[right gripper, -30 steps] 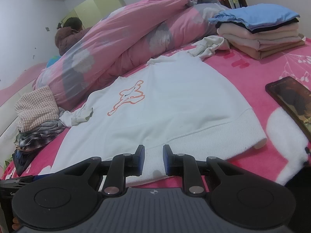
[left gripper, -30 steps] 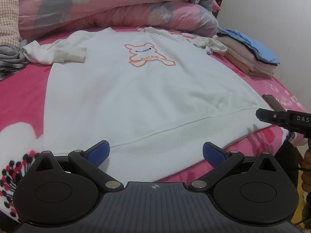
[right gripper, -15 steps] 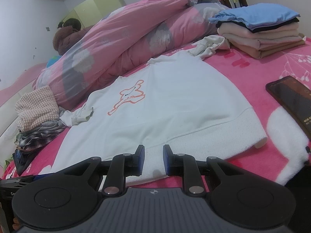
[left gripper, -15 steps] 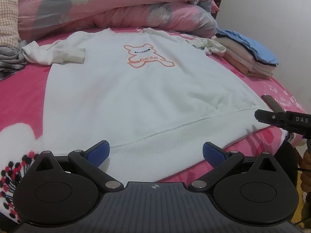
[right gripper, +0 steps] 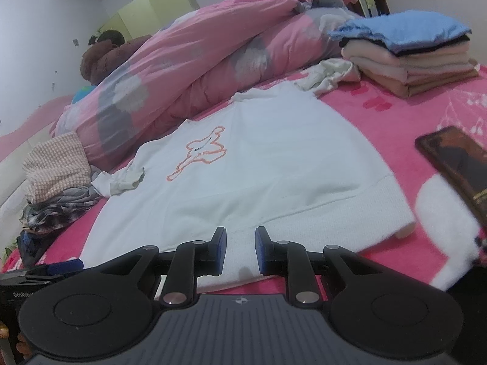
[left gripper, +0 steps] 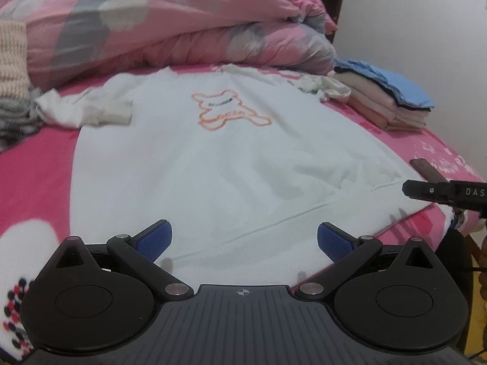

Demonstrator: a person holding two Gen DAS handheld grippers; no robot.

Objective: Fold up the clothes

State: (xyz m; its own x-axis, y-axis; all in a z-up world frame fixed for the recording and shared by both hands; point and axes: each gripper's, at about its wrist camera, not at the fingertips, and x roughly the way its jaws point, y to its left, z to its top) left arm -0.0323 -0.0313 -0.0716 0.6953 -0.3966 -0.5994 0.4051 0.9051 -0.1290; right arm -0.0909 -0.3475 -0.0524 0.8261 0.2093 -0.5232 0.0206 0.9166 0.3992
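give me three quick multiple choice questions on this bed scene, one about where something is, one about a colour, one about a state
1. Where is the stack of folded clothes?
A. At the far right of the bed, beyond the white sweatshirt
B. On top of the sweatshirt
C. On the floor

2. What colour is the outline drawing on the sweatshirt's chest?
A. Green
B. Orange
C. Black

3. How do the left gripper and the right gripper stand?
A. Both clamped on the hem
B. Left jaws wide apart, right jaws narrow, neither holding cloth
C. Left shut, right wide open

Answers:
1. A, the pile sits on the pink blanket past the sweatshirt's far sleeve.
2. B, the bear-like outline is orange.
3. B, both grippers sit at the hem with a clear gap between the pads and no fabric in it.
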